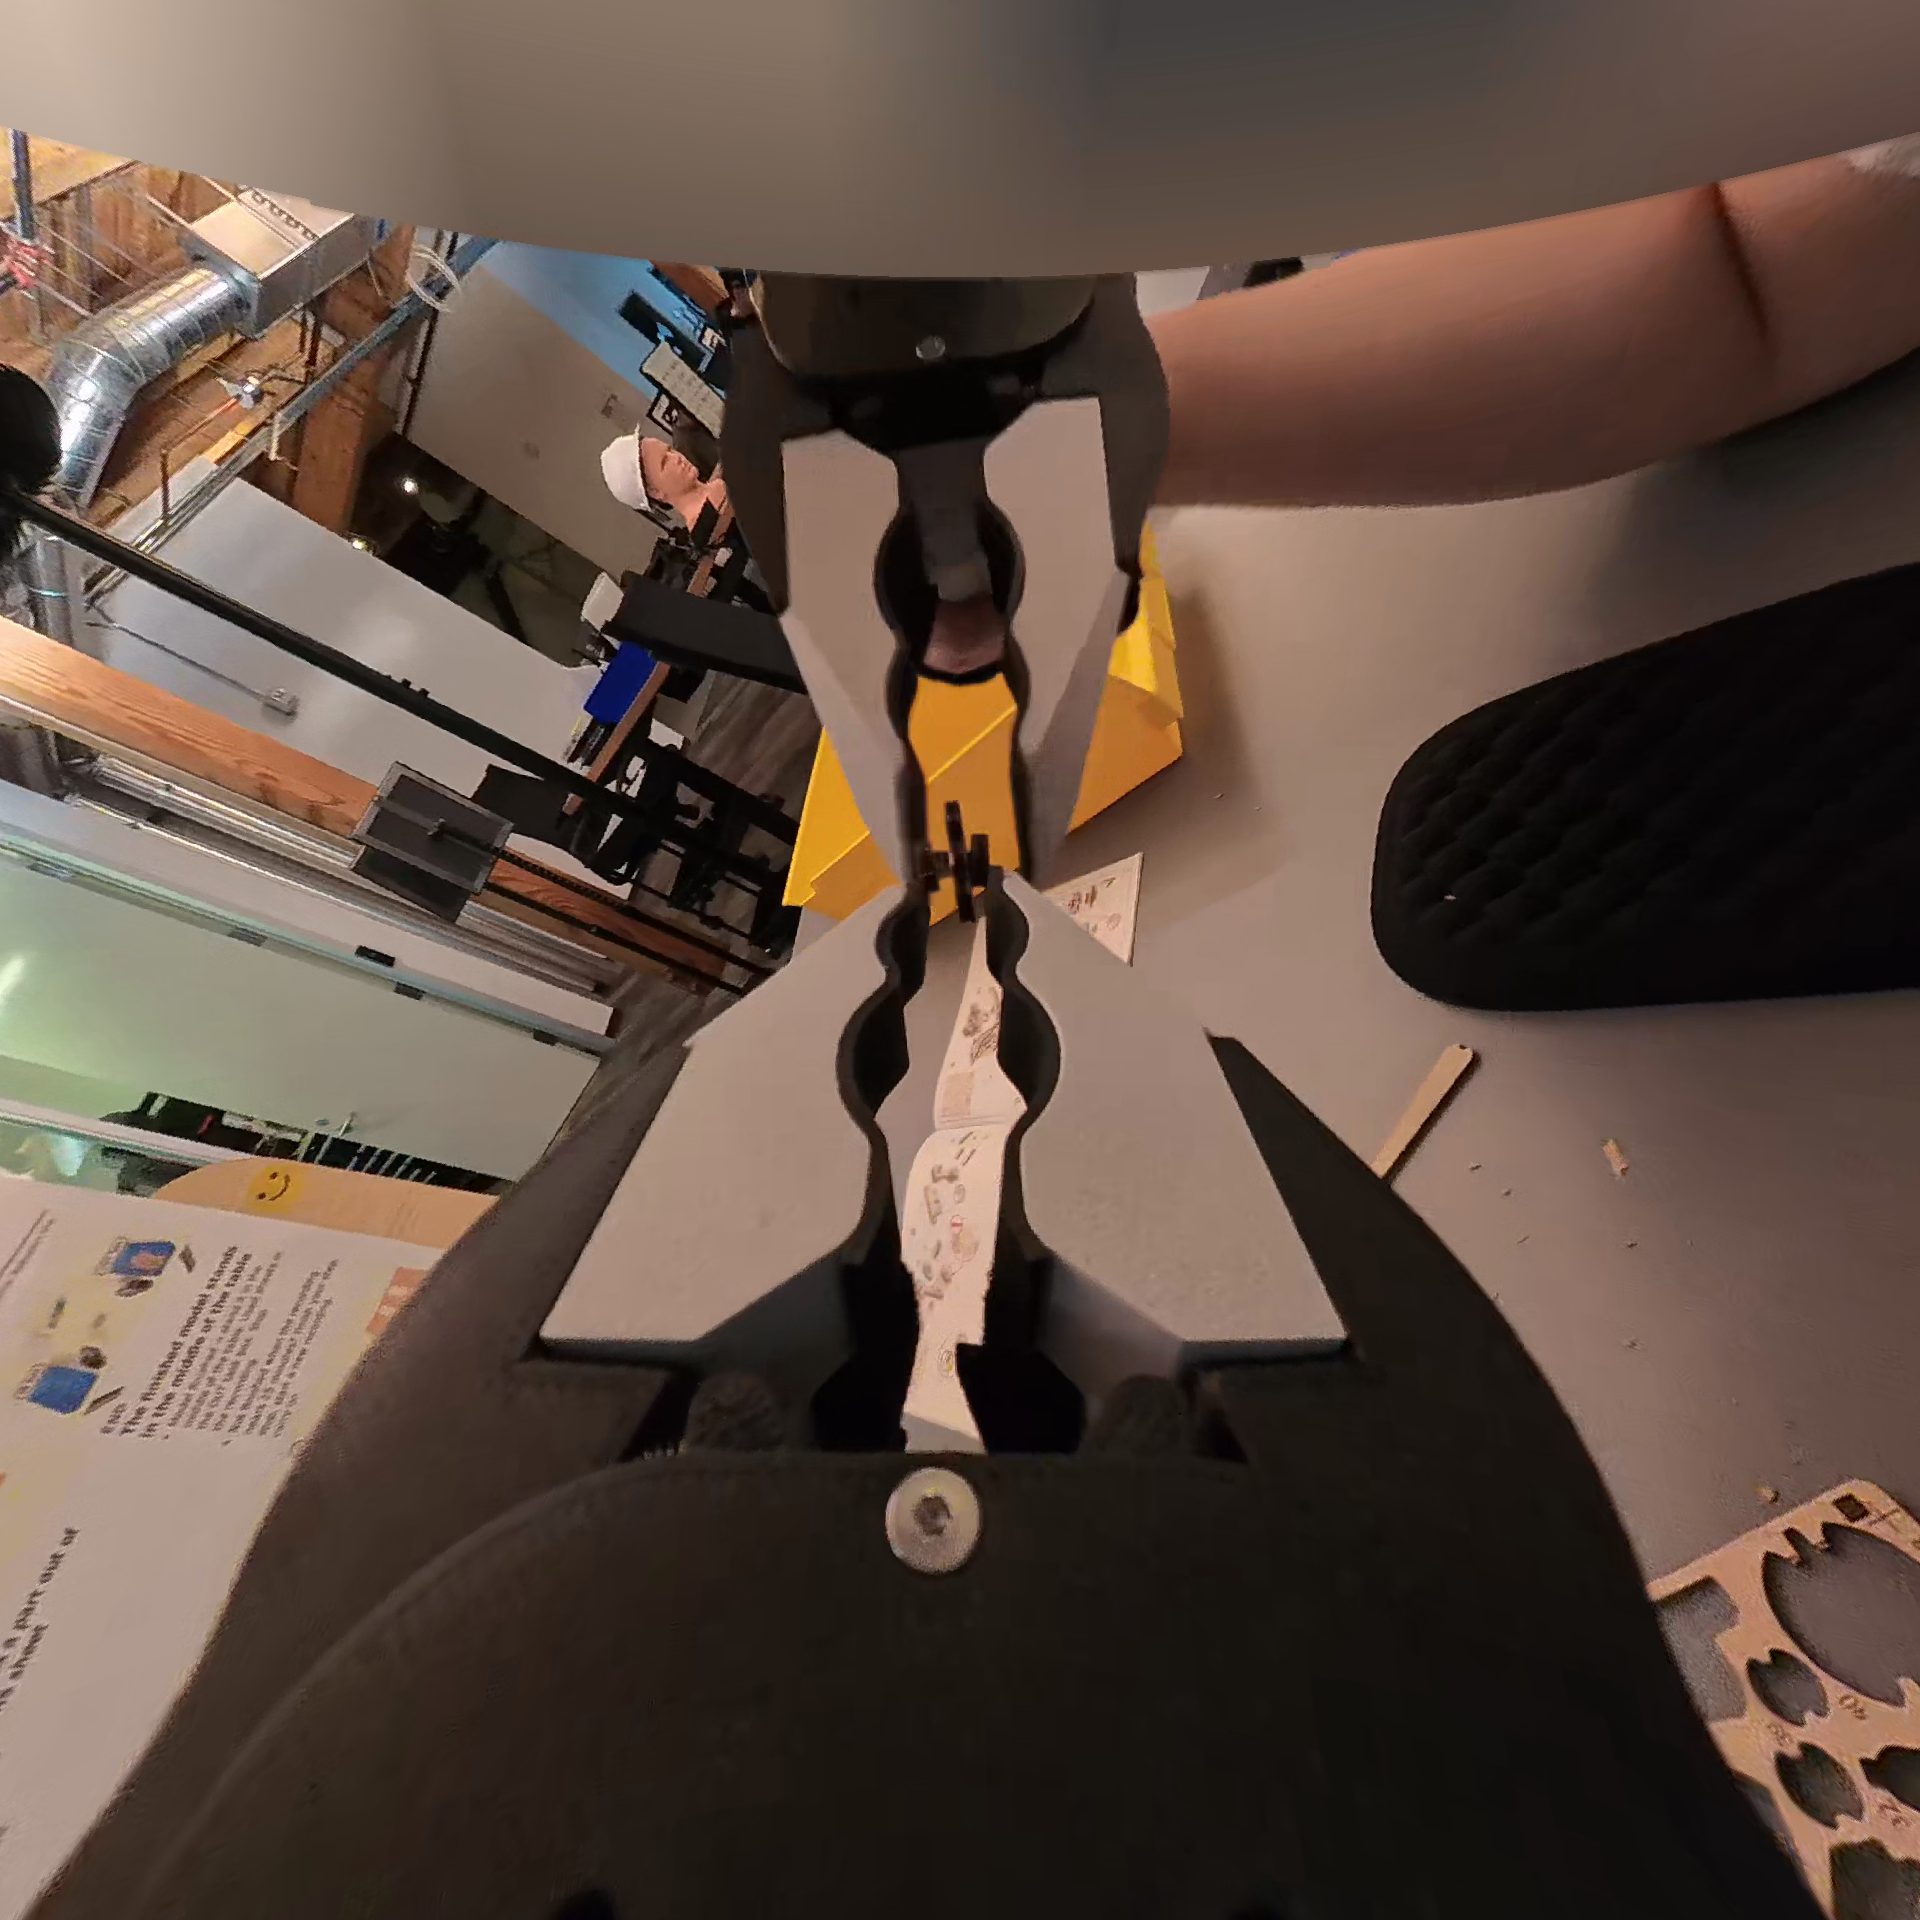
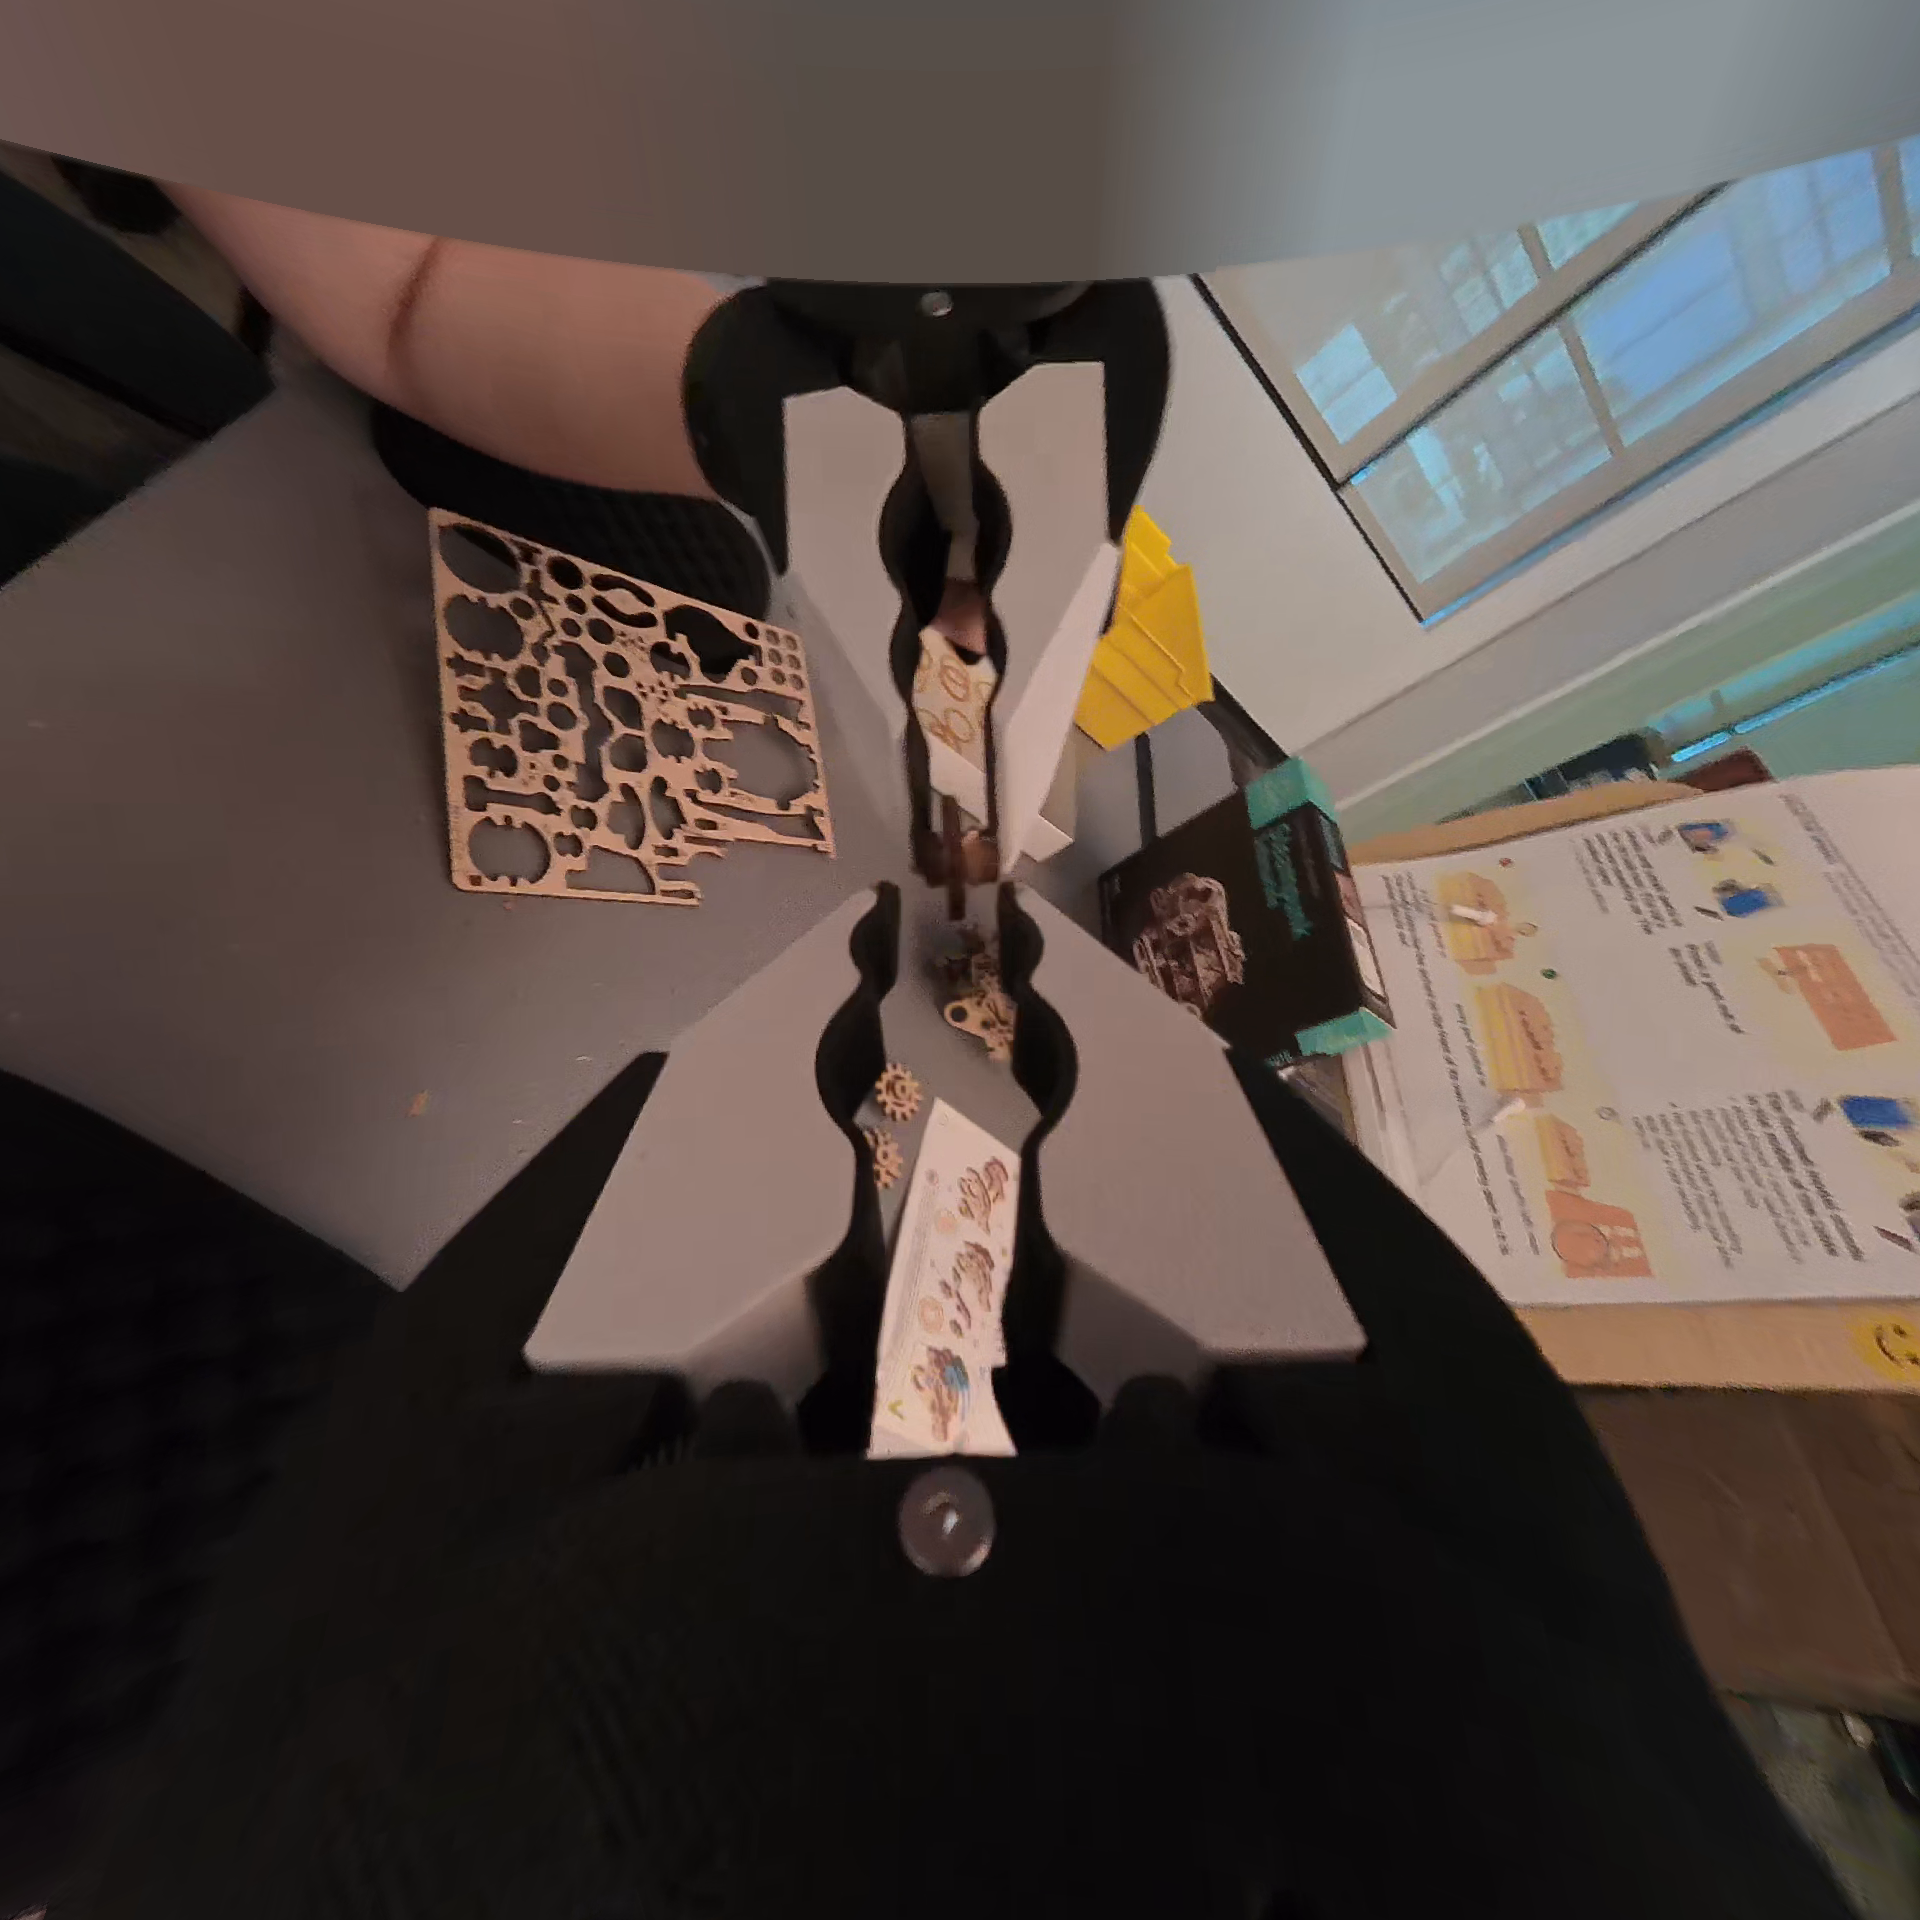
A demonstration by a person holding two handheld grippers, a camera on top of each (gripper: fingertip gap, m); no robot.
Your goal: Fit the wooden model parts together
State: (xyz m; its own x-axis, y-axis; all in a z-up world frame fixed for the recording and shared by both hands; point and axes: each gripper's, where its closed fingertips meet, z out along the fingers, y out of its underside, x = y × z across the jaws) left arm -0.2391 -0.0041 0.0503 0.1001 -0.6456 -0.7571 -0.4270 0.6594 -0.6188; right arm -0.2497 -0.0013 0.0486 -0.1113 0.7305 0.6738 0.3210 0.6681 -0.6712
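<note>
Meeting tip-to-tip: both hand-held grippers (image 1: 954, 902) (image 2: 948, 896) nearly closed (gripping?) around small wooden part (image 1: 961, 862), axis unclear.

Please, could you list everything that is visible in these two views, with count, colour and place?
wooden assembly: one, brown, between both grippers' tips
punched sheet: one, tan, flat on grey table
gears: at least two, tan, beside leaflet
leaflet: one, white, on table
kit box: one, dark with teal ends, beside poster
poster: one, white, on cardboard
yellow bin: at least one, behind grippers
stick: one, pale wood, on table
padded mat: one, black, near forearm
left gripper: grey fingers, shut on assembly
right gripper: grey fingers, grip unclear
forearm: one, behind right gripper
</note>
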